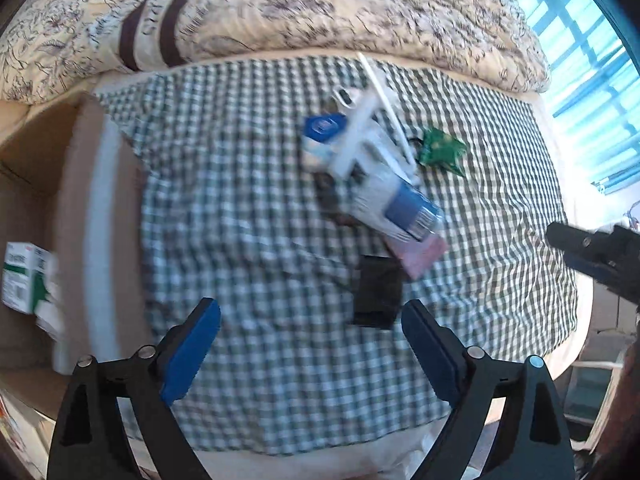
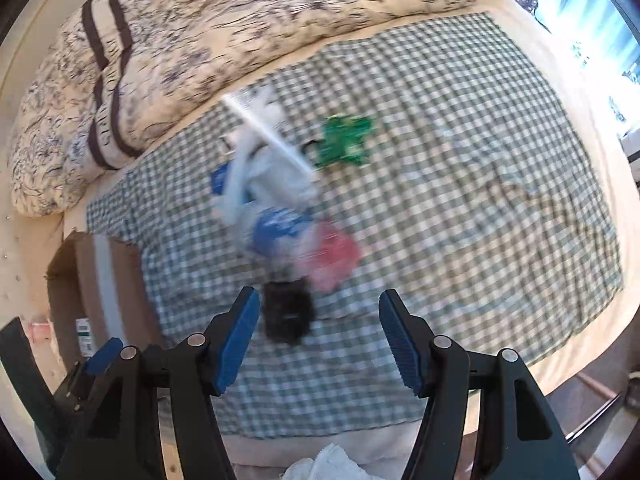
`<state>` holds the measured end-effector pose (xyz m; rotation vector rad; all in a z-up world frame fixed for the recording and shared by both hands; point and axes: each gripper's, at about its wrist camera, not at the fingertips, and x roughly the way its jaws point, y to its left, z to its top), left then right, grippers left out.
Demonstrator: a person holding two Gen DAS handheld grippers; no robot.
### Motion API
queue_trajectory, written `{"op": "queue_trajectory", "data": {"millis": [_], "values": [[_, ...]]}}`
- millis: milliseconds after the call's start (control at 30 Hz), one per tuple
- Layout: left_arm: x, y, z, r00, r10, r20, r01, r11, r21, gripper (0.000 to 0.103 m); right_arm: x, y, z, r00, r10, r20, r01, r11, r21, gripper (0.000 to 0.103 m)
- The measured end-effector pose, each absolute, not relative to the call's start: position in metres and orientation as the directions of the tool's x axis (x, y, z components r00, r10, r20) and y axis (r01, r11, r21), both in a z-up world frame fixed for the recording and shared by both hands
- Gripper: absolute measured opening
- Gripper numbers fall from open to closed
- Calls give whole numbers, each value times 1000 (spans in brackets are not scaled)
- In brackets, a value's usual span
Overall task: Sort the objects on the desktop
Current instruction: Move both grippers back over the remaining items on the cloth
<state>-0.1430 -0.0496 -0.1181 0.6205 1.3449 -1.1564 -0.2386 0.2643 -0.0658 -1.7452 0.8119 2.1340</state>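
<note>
L gripper [image 1: 310, 344]: jaws seen spread wide, blue pads well apart, nothing held between them; checked cloth [image 1: 248, 240] seen through the gap. R gripper [image 2: 320, 336]: jaws seen partly open, narrower than L, nothing gripped; cloth visible between pads. Both views motion-blurred.

Nearest obj. on the cloth: small black item [image 1: 378, 292], flat, just beyond the L pads in the left wrist view; in the right wrist view it lies just past the left-hand pad. Type cannot be told.

Behind it, touching/overlapping: pile of objs. Pink packet [image 1: 426, 258] at the near end, blue-and-white tube [image 1: 400, 204] lying across it, white plastic piece [image 1: 360, 128] and a thin white stick [image 1: 384, 96] on top, blue cap-like item [image 1: 322, 128] at the far left of pile. Exact contacts blurred.

Green crinkled wrapper [image 1: 440, 148] is seen just beside the pile, on the far right.

Cardboard box [image 1: 76, 208], open, sits at the cloth's left edge; green-and-white carton [image 1: 26, 276] is seen inside it.

Farthest: patterned quilt [image 1: 280, 12] bunched along the cloth's far edge.
</note>
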Motion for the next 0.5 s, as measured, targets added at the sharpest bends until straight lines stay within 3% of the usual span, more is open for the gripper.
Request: {"op": "queue_trajectory", "data": {"millis": [500], "values": [[-216, -88, -165, -144, -213, -966, 924, 322, -209, 99, -284, 346, -120, -215, -193, -957, -492, -825, 277, 62]]}}
